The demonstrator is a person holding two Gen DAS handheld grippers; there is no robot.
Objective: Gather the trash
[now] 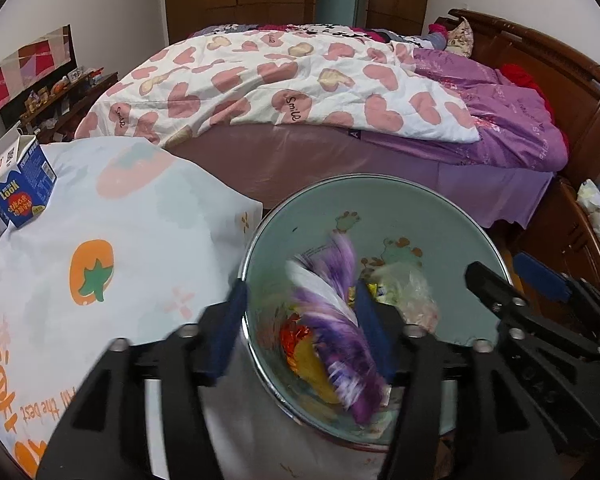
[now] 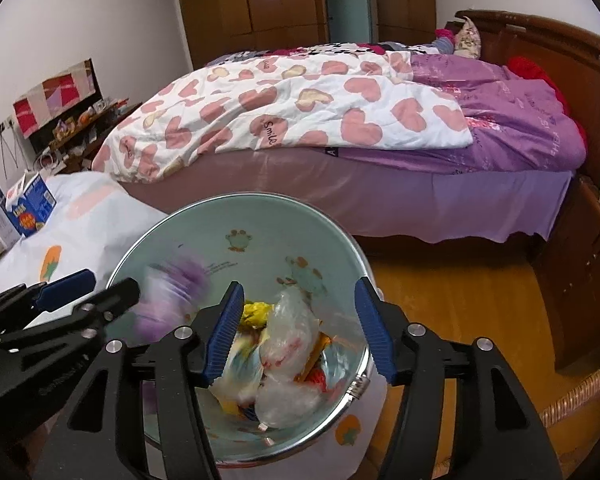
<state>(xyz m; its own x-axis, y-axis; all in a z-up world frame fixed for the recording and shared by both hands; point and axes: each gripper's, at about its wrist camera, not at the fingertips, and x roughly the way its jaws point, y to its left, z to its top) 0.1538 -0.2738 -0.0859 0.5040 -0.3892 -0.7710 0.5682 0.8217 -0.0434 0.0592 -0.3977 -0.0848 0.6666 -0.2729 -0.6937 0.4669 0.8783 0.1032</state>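
Observation:
A round pale green trash bin with cartoon prints stands beside the table; it also shows in the right wrist view. Inside lie yellow, red and clear plastic wrappers. A purple and white wrapper is blurred between the left fingers, inside the bin mouth; it shows as a purple blur in the right wrist view. My left gripper is open over the bin rim. My right gripper is open and empty above the bin.
A table with a white fruit-print cloth is on the left, with a blue carton on it. A bed with heart quilt stands behind. Wooden floor and a wicker edge lie to the right.

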